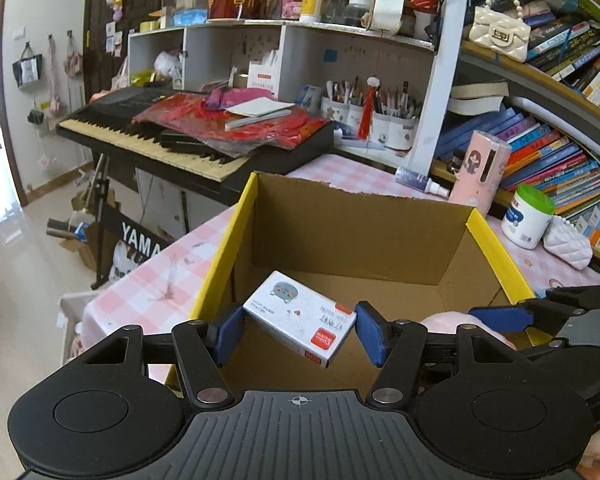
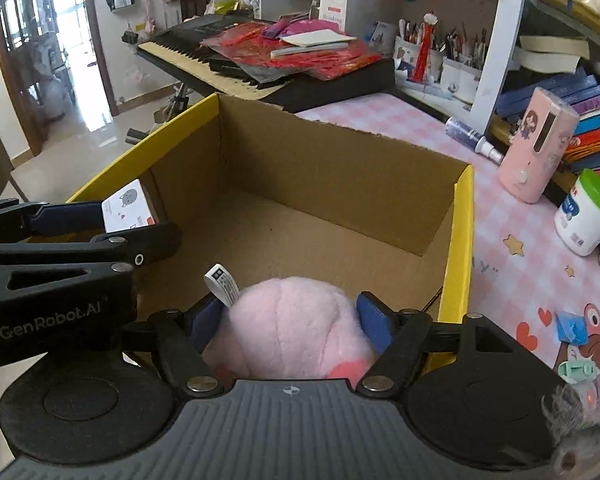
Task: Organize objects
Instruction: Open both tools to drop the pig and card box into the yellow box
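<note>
Holding small white box (image 1: 300,316) between left gripper (image 1: 300,330) pads, tilted, over cardboard box (image 1: 380,216). I lower before releasing. Right gripper (image 2: 290,322) clamps pink plush toy (image 2: 288,328) at near rim. Right view alone shows plush tag; left view, box's print.

Glossy pale floor (image 1: 16,240), daylit doorway (image 2: 70,20), crowded bookshelf (image 1: 548,92), keyboard (image 1: 148,136).
</note>
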The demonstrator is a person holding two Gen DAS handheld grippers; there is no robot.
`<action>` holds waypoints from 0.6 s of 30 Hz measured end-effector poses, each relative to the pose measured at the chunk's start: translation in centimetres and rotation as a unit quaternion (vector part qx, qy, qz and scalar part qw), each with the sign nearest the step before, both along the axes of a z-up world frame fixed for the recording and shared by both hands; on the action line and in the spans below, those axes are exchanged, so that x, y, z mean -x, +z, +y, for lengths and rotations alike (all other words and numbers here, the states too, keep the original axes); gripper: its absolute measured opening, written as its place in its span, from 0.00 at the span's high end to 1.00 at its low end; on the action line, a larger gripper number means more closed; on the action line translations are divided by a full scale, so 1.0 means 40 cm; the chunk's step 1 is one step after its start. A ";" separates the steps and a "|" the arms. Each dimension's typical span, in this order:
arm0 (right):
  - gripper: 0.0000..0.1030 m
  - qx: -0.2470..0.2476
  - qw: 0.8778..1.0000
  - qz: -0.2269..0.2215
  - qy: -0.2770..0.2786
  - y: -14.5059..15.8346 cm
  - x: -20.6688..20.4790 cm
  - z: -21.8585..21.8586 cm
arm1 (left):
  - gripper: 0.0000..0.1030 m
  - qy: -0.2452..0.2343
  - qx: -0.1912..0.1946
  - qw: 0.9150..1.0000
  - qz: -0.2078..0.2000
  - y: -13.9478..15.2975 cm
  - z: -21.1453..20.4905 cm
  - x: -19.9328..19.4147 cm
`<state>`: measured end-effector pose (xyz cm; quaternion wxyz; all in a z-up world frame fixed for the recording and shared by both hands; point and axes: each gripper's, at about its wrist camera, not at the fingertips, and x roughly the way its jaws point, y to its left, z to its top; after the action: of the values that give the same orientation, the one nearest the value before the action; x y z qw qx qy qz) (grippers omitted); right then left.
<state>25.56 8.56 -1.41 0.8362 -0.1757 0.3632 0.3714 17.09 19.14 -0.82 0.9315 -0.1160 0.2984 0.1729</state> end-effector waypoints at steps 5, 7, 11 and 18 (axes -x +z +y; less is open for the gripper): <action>0.15 -0.028 0.998 -0.052 0.002 0.039 0.035 -0.020 | 0.20 -0.002 -0.003 0.999 -0.049 0.036 -0.016 0.028; 0.13 -0.043 0.996 -0.074 0.002 0.060 0.055 -0.030 | 0.18 -0.002 -0.004 0.998 -0.065 0.055 -0.021 0.041; 0.12 -0.059 0.992 -0.112 -0.011 0.093 0.095 -0.048 | 0.17 -0.006 -0.009 0.996 -0.089 0.085 -0.027 0.071; 0.11 -0.071 0.985 -0.145 -0.063 0.130 0.157 -0.085 | 0.14 -0.006 -0.010 0.994 -0.105 0.103 -0.035 0.136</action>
<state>19.29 5.15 3.78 0.9121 -0.1442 0.2211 0.3136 11.67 17.74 3.32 0.9599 -0.1219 0.1978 0.1570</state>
